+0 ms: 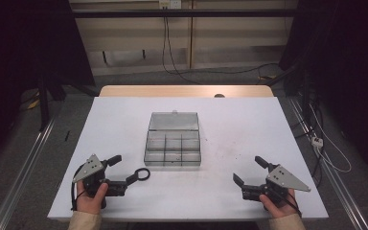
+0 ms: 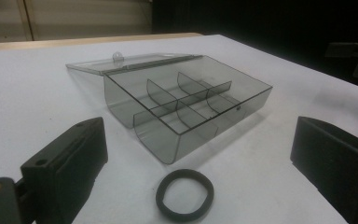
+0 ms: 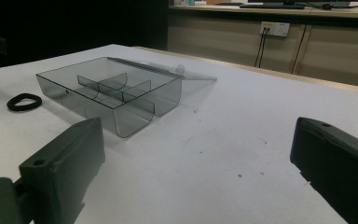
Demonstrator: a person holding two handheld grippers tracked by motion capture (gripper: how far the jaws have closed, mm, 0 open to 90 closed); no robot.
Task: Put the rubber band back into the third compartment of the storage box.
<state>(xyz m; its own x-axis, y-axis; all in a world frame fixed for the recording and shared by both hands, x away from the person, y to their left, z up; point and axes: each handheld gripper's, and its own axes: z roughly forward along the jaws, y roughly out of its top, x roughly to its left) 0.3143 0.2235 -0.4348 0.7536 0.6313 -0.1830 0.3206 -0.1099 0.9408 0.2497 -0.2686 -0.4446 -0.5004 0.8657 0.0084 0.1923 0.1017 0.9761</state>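
Nearest us, left gripper (image 1: 127, 171) sits at the near left of the white table (image 1: 249, 120), jaws spread wide, nothing clamped. The black ring (image 2: 184, 194) lies flat on the table just ahead of it, between the two jaw tips in the left gripper view; from the high view we can't tell whether the near jaw tip touches it. Right gripper (image 1: 250, 170) rests at near right, jaws also wide apart and empty, well away from the ring.

Farther in, mid-table, stands the clear compartment box (image 1: 172, 146), lid (image 1: 174, 121) folded flat open behind it, all cells look empty.

We judge the step in hand is picking up the ring, likely for the box. To do it well we'd:
- lower the left jaws so one pad goes outside the band and one inside the hole, or squeeze across the whole ring
- keep jaw tips low, the ring is thin and flat
- close slowly, soft band may flip or skid
- leave the right gripper parked.
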